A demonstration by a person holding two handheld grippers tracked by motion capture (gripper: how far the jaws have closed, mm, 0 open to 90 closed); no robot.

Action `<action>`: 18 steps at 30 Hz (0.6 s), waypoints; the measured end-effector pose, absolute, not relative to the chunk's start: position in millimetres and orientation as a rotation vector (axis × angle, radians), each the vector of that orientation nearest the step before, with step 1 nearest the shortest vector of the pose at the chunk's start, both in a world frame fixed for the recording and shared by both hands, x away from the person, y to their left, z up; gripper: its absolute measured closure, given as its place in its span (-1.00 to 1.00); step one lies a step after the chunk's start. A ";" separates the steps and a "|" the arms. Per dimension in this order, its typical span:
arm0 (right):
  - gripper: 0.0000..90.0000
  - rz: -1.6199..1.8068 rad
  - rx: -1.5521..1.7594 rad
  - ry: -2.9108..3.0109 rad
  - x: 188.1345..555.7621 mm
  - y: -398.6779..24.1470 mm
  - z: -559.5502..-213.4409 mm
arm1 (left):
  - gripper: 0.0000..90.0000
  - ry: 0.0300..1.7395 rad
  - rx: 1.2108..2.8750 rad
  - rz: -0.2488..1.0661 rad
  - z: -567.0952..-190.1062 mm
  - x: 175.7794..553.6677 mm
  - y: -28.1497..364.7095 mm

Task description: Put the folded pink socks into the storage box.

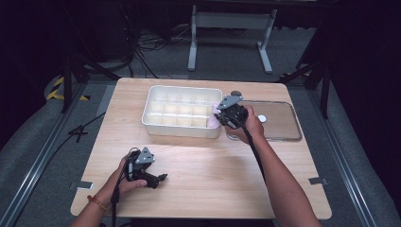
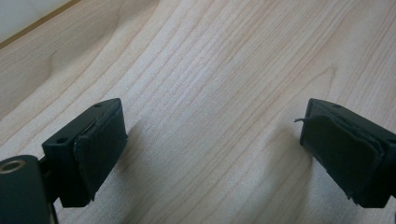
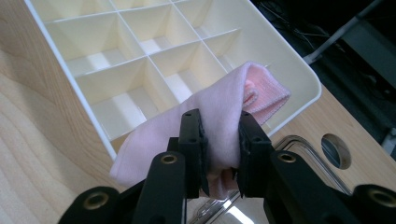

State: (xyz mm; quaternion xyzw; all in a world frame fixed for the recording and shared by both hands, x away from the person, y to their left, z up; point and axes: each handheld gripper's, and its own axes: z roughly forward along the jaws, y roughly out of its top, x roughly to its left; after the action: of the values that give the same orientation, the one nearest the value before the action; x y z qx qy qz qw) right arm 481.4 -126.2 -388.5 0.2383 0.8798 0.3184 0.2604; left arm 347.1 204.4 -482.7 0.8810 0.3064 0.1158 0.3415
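A white divided box (image 1: 156, 124) with several square compartments stands at the back middle of the wooden table; its grid shows up close (image 3: 88, 70) in the right gripper view. My right gripper (image 1: 226, 113) (image 3: 219, 135) is shut on a folded pink cloth (image 3: 224, 98), held over the box's right end; the cloth (image 1: 214, 116) peeks out pink beside the rim. My left gripper (image 1: 161, 178) (image 2: 212, 149) rests low over bare wood near the front left, jaws wide apart and nothing between them.
A clear lid (image 1: 281, 124) with a white round mark lies flat to the right of the box, under my right hand. A round hole (image 3: 337, 150) is cut in the table near the lid. Bare table (image 1: 213, 179) spreads across the front.
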 end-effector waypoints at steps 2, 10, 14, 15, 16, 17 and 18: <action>0.67 0.857 0.639 2.395 481.6 -125.2 -390.2 | -0.84 0.797 2.291 0.302 -482.8 347.1 204.4; 0.66 0.828 0.622 2.420 483.0 -121.5 -394.4 | -0.84 0.799 2.286 0.305 -483.2 347.0 204.2; 0.66 0.807 0.600 2.432 482.8 -118.5 -396.3 | -0.84 0.798 2.288 0.304 -483.0 347.0 204.3; 0.66 0.798 0.596 2.434 483.1 -117.9 -396.9 | -0.84 0.798 2.288 0.304 -483.0 347.0 204.3; 0.66 0.790 0.586 2.444 483.6 -117.0 -398.0 | -0.84 0.798 2.289 0.306 -482.9 347.1 204.3; 0.66 0.790 0.586 2.444 483.6 -117.0 -398.0 | -0.84 0.797 2.290 0.302 -482.8 347.1 204.4; 0.66 0.781 0.574 2.453 483.9 -116.2 -398.6 | -0.84 0.797 2.290 0.302 -482.8 347.1 204.4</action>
State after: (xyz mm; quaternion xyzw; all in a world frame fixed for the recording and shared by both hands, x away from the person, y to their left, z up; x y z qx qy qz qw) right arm 483.9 -116.2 -398.6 0.2107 0.9007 0.2867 0.2495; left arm 347.1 204.4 -482.8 0.8807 0.3067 0.1161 0.3418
